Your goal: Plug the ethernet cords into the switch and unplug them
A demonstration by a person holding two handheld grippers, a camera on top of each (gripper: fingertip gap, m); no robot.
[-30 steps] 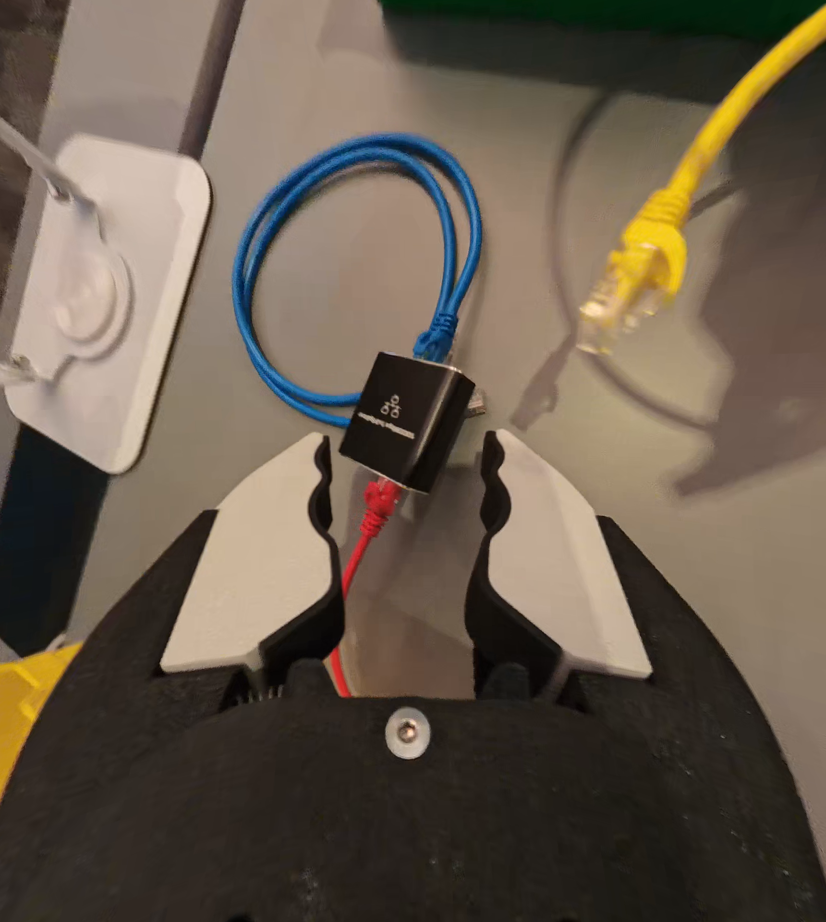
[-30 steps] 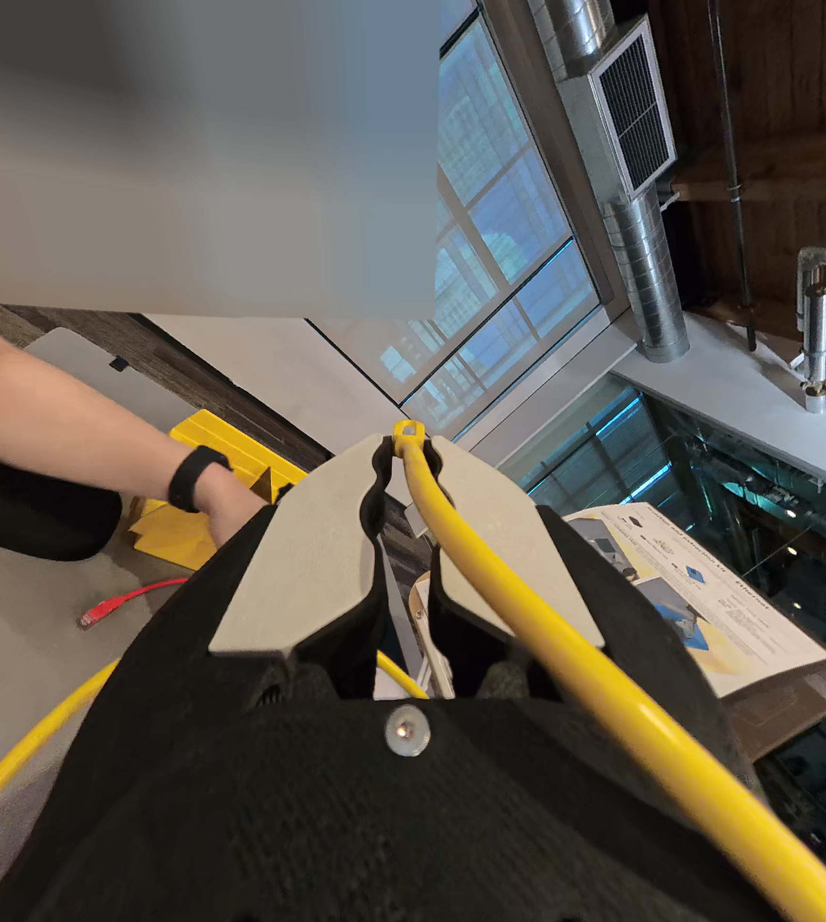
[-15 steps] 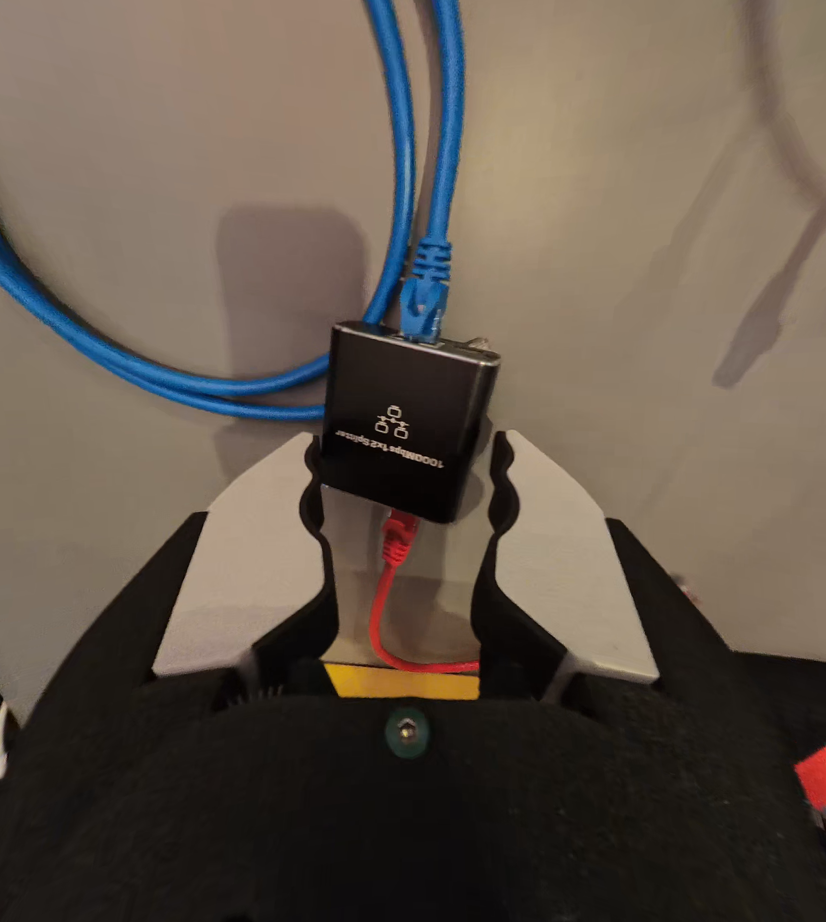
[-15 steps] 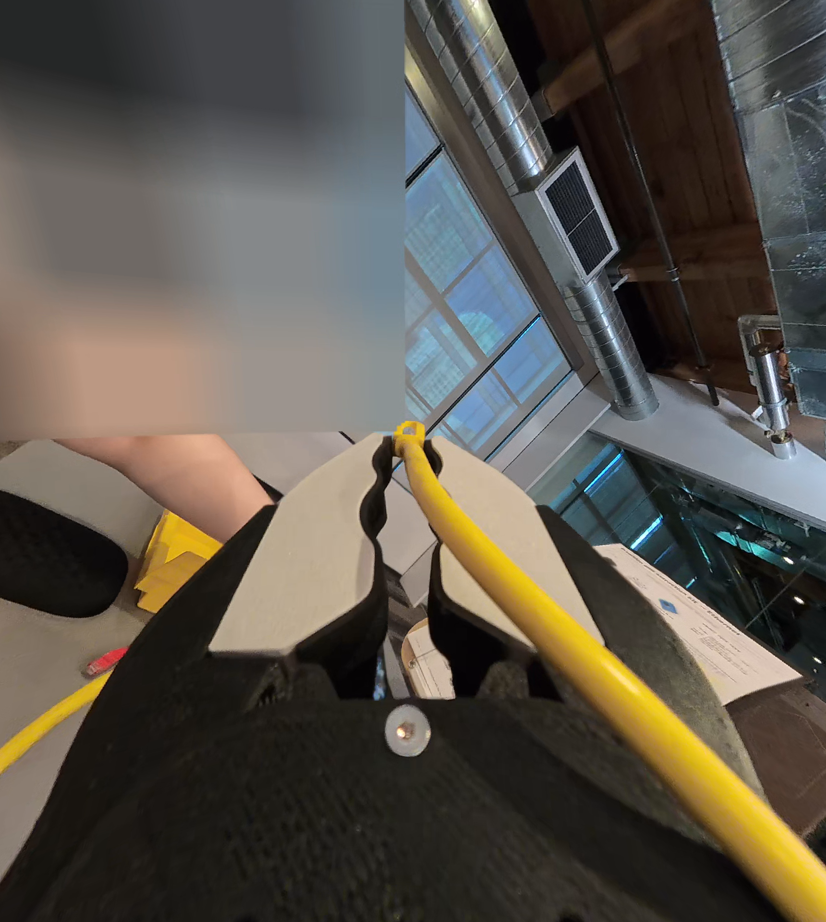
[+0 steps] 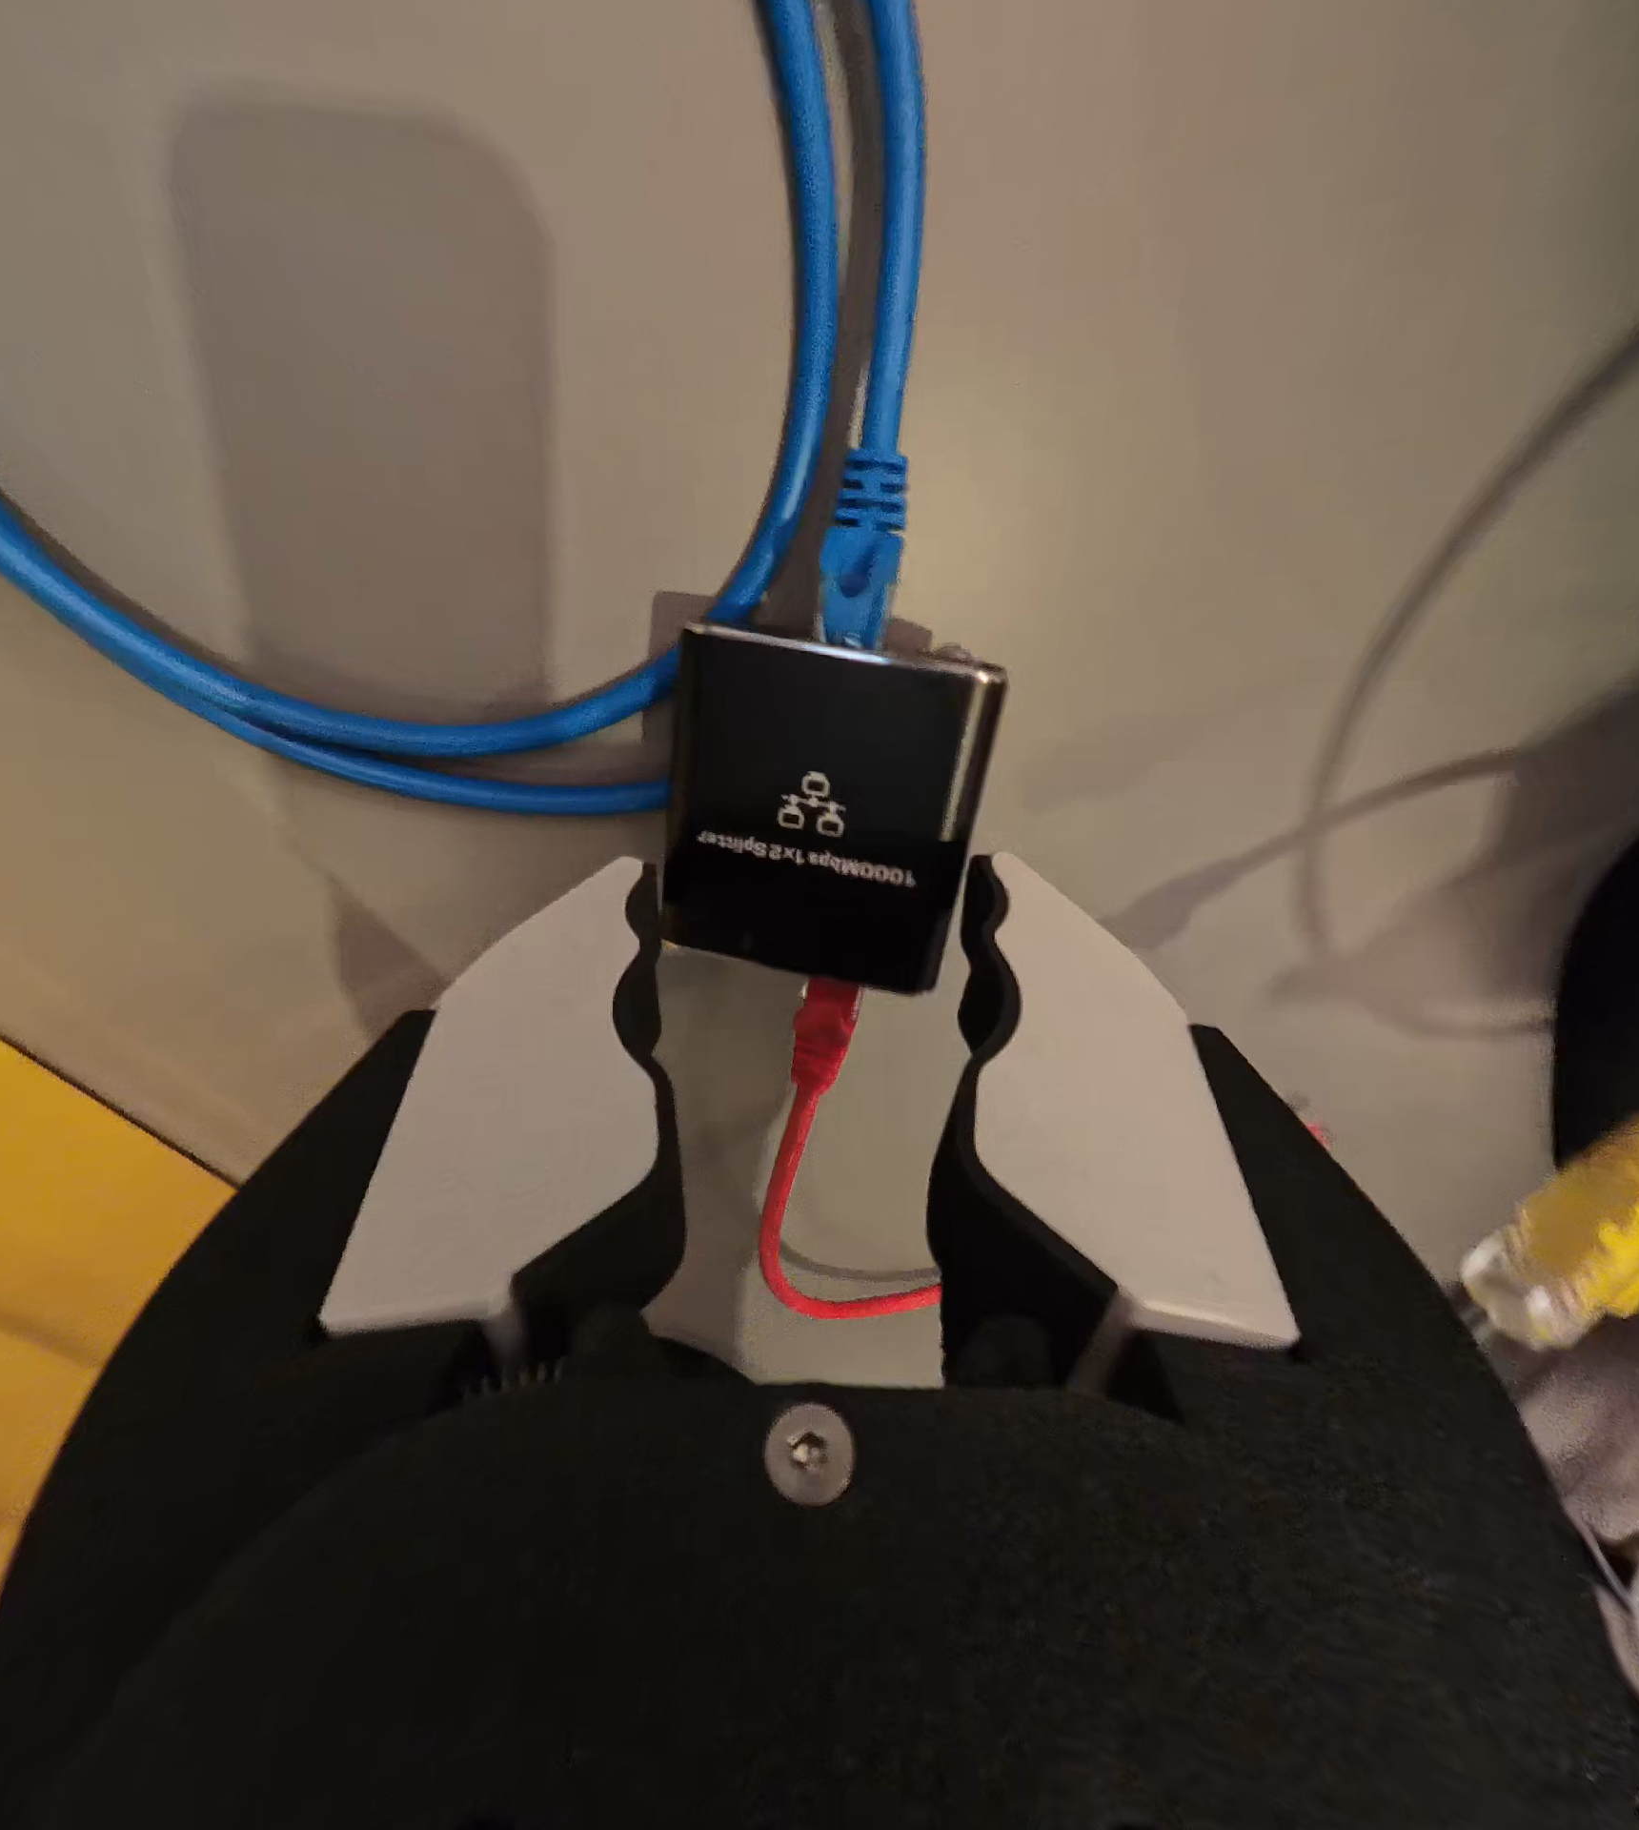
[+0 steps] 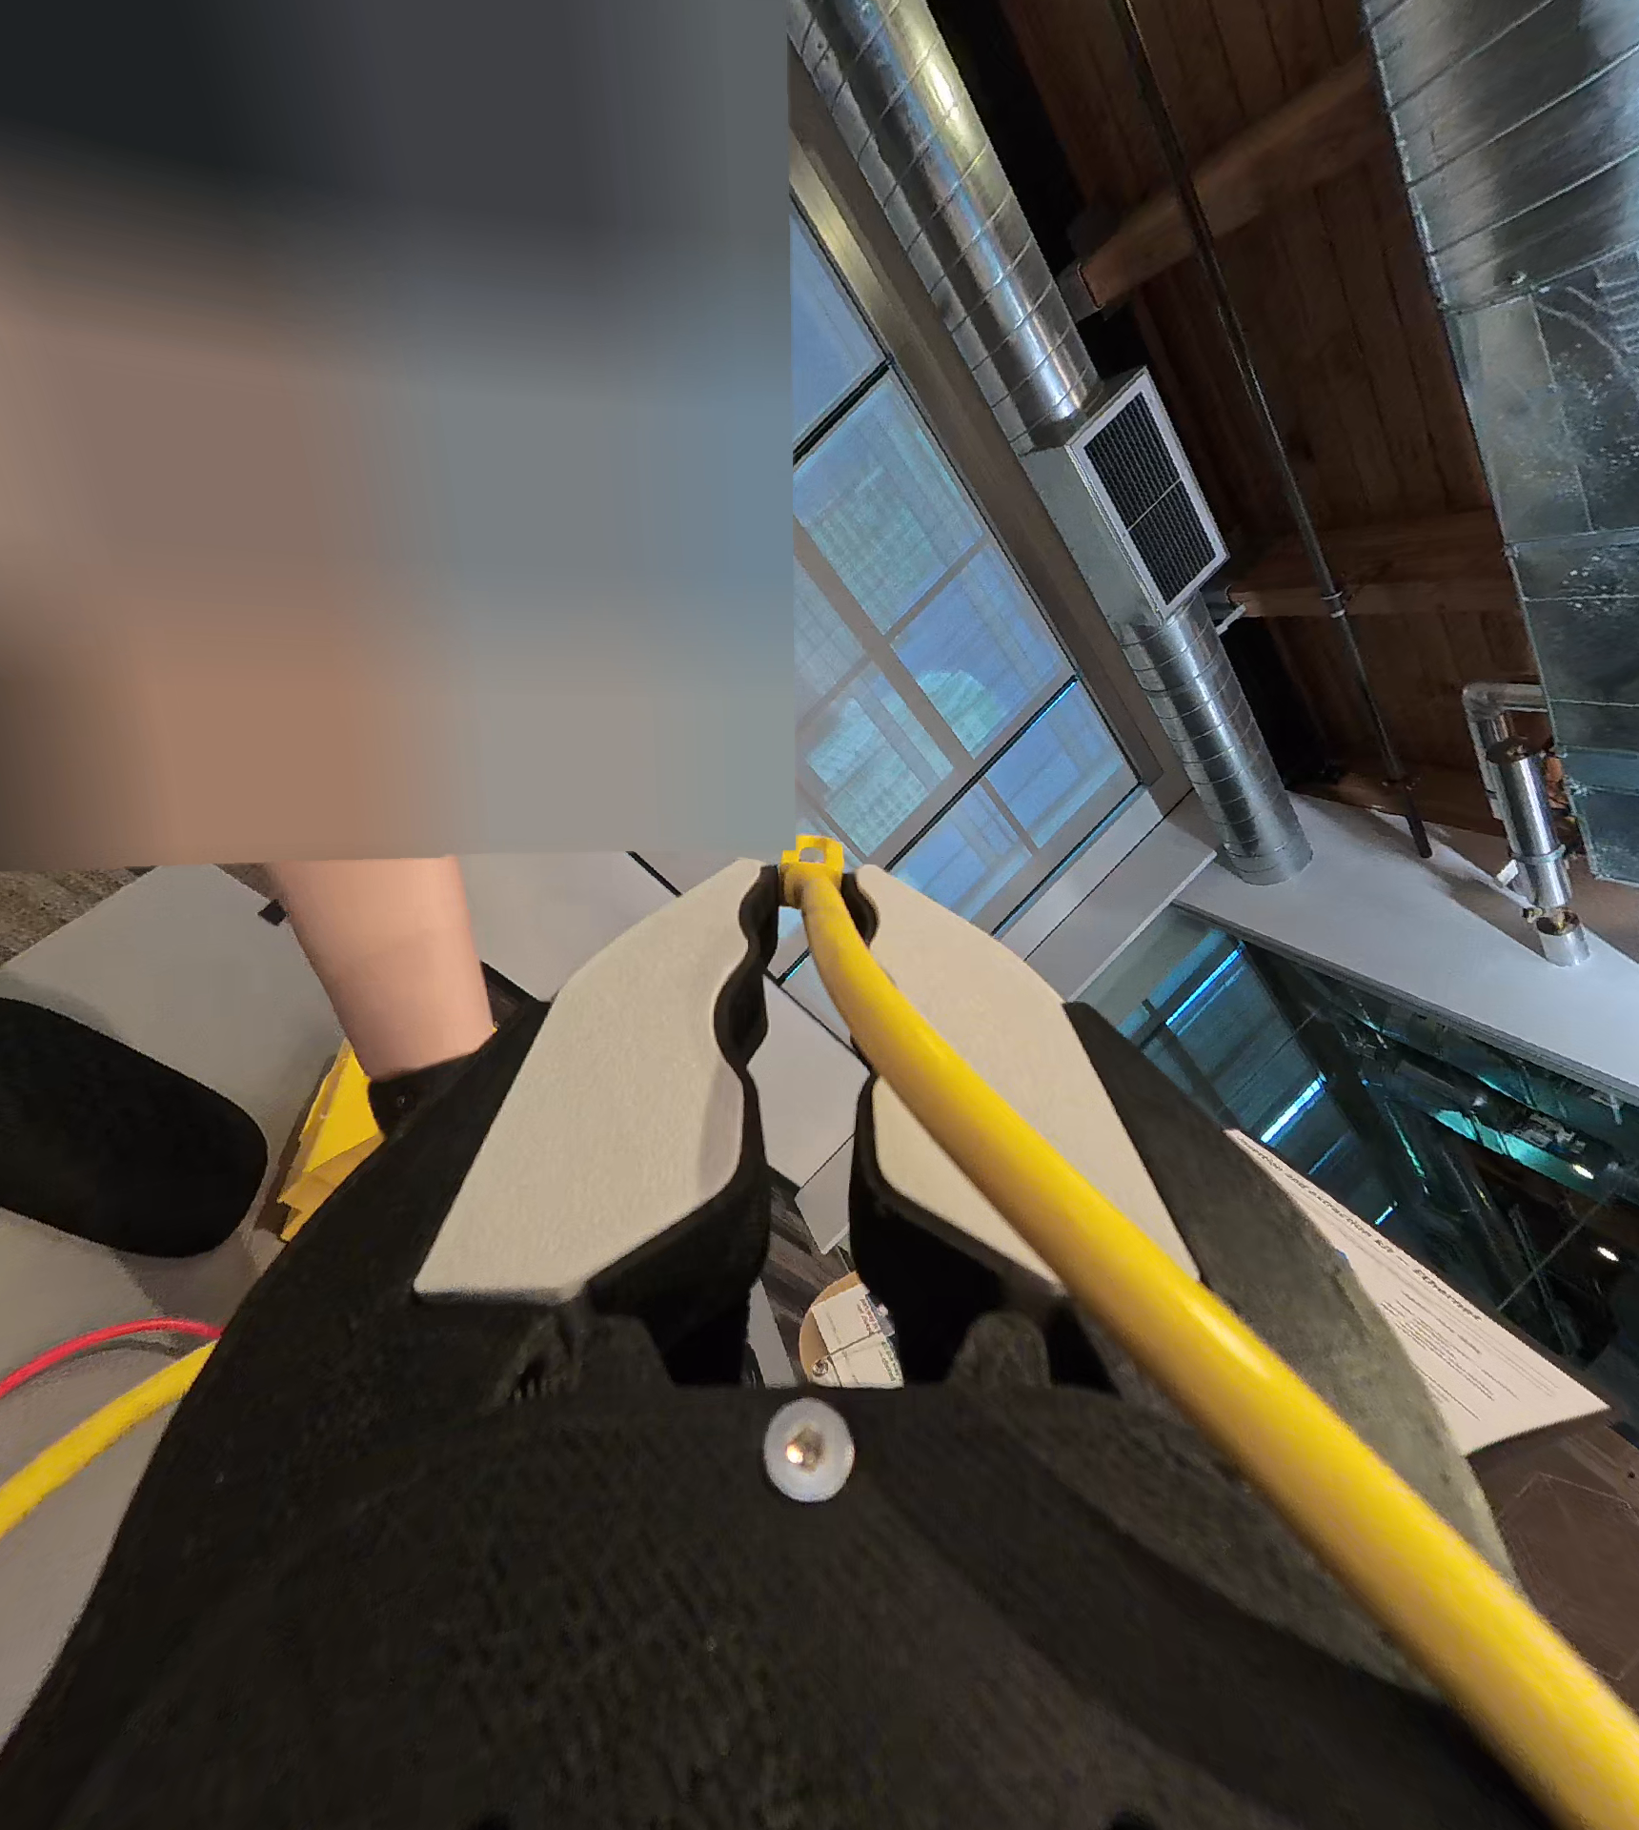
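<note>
Ethernet switch [image 5: 820, 822], a small black box, lies on the grey table [image 5: 1241, 495] with its near end between the fingertips of the left gripper [image 5: 811, 916]. The fingers [image 5: 538, 1069] are spread to about the width of the box; whether the pads press on its sides cannot be told, though a thin gap seems to remain on the right. A blue cord [image 5: 860, 535] is plugged into the far face and a red cord [image 5: 820, 1040] into the near face, running back between the fingers.

The right gripper [image 6: 814, 881] pinches the yellow cord [image 6: 1043, 1169] just behind its plug; the yellow plug [image 5: 1588, 1228] shows at the right edge of the left wrist view, well apart from the switch.

The switch looks light, rigid and glossy, so it is likely to slide or twist when a plug is pushed in. The flat side walls are the best place to clamp it. The cord is flexible; holding it close to the stiff boot, as now, should limit buckling. The clear plug tip and its latch look fragile.
</note>
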